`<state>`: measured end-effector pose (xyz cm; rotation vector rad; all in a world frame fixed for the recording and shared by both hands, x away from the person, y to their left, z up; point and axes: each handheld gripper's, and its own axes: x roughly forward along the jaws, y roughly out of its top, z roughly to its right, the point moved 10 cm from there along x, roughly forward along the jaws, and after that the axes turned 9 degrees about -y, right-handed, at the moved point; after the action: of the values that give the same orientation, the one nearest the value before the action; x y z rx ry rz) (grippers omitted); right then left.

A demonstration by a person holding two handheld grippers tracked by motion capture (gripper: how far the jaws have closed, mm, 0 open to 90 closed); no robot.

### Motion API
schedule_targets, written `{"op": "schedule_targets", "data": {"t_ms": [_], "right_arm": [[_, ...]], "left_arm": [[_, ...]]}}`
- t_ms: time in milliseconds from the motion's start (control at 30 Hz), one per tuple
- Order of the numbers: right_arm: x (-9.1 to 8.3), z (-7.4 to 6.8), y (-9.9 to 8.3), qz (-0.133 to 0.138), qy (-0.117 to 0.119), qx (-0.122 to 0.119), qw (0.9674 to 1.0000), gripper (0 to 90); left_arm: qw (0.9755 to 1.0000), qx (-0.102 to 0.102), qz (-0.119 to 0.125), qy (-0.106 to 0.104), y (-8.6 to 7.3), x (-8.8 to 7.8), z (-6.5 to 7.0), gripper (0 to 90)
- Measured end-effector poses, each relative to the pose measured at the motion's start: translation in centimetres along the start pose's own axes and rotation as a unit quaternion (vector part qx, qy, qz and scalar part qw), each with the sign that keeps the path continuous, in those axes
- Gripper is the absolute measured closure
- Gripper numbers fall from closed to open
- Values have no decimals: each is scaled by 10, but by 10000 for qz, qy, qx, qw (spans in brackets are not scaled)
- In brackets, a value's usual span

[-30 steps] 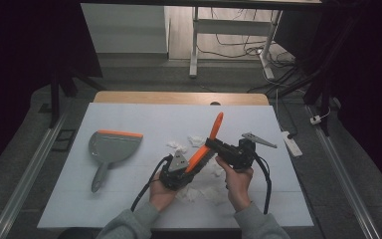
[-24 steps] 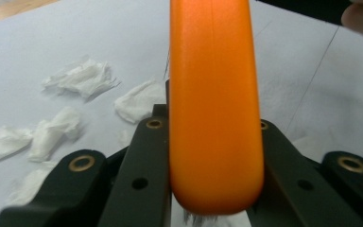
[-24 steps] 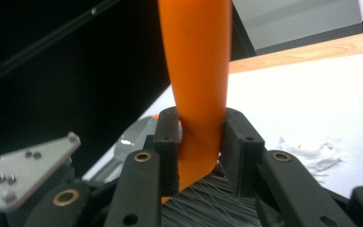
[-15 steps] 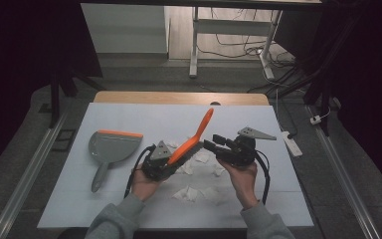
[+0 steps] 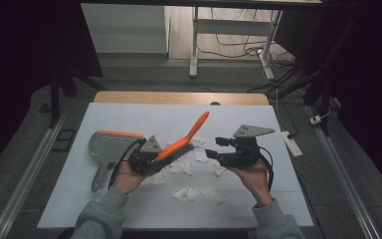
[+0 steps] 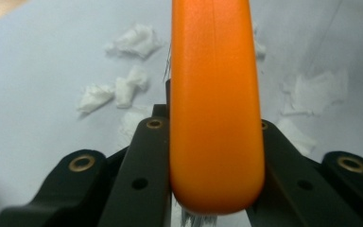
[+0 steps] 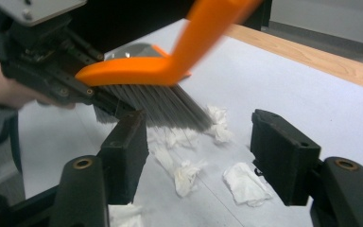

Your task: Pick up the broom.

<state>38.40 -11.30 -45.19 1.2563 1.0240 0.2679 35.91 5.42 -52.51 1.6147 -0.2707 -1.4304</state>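
Left gripper (image 5: 155, 158): black two-jaw tool in the person's left hand (image 5: 128, 175), jaws clamped on the head of the orange plastic hand brush with grey bristles (image 5: 183, 142). In the left gripper view the brush's orange back (image 6: 213, 109) sits tight between both jaws. Brush handle slants up and away over the white table top (image 5: 129, 117), bristles just above the scraps.

Right gripper (image 5: 220, 149): black two-jaw tool in the person's right hand (image 5: 254, 180), jaws just been opening, now spread wide with nothing between them; close beside the brush bristles (image 7: 165, 106), not touching.

Crumpled white paper scraps (image 5: 191, 193): scattered on the table between and before the two grippers.

Grey metal dustpan with orange rim (image 5: 108, 145): flat on the table, just left of the left gripper.
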Motion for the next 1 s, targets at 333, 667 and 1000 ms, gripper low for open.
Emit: {"op": "schedule_targets", "data": {"t_ms": [333,667,1000], "right_arm": [[2,-24,-3,-465,-150,-1062,9931,369],[11,-29,-12,-795,-339,-1716,9814,371],[27,-36,-44,-1667,-120,-2409,9560,363]], "left_arm": [[9971,334,-676,-59,-8,19,12,803],[9911,745,-1093,-125,-11,34,23,803],[9782,1316,-1595,-200,-12,47,41,803]]}}
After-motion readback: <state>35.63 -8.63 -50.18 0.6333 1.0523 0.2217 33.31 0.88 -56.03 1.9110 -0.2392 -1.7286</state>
